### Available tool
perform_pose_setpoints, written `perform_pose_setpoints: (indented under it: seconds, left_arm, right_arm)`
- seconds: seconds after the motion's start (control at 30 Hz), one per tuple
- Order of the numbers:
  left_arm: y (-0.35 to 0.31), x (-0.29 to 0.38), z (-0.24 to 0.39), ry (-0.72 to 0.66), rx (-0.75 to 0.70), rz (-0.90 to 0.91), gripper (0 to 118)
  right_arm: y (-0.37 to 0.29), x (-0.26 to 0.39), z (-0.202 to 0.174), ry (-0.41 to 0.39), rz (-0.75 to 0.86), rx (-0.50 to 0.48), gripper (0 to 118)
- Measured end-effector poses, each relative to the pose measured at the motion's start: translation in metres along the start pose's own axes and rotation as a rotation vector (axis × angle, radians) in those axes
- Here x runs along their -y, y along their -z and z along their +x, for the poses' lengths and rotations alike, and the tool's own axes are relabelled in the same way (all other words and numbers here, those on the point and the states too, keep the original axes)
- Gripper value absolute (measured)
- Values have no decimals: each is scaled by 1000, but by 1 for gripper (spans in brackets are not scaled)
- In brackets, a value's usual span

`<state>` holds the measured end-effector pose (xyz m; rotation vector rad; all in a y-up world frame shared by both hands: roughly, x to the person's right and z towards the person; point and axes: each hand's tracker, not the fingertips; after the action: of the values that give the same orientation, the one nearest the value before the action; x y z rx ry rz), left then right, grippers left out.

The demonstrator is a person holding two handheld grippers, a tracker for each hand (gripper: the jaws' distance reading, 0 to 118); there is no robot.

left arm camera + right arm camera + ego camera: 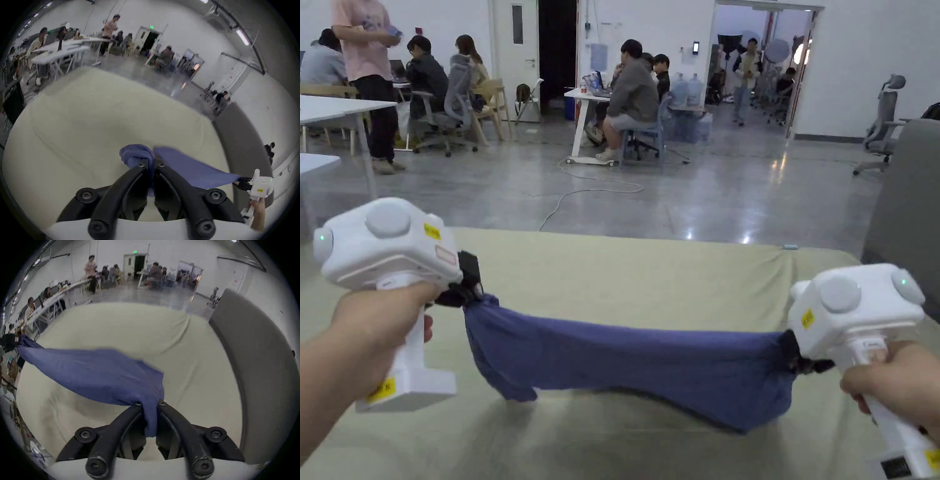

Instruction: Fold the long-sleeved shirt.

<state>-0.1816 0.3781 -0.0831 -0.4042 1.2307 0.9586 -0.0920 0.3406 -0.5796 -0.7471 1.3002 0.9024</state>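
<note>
Well, we have the blue shirt [631,365] strung up above the near part of the table [650,275], bunched like a rope. Left gripper [151,164] pinches one end, right gripper [150,404] clamps the other. No neat fold visible yet, we'd say: spreading flat and all folding remain.

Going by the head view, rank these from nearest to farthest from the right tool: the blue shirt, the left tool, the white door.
1. blue shirt: clamped in the right tool.
2. left tool: across the bed, gripping the shirt's other end.
3. white door: far back wall.
</note>
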Motion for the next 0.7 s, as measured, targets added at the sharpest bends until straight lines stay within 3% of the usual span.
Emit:
perform_pose_setpoints:
  seconds: [0.13,0.3,0.6,0.7]
  left_arm:
    - [12,70,-35,-26,-1,-134,0]
    - [-18,161,-61,-6,-14,-224,0]
    - [-88,270,-90,73,-38,-363,0]
    - [-79,303,-108,70,-82,-403,0]
  right_arm:
    - [42,79,-14,-82,-112,23,4]
    - [13,179,-30,-123,-100,-9,4]
    - [-39,303,-37,-154,-146,-65,4]
    - [-28,337,-44,-131,-213,-103,4]
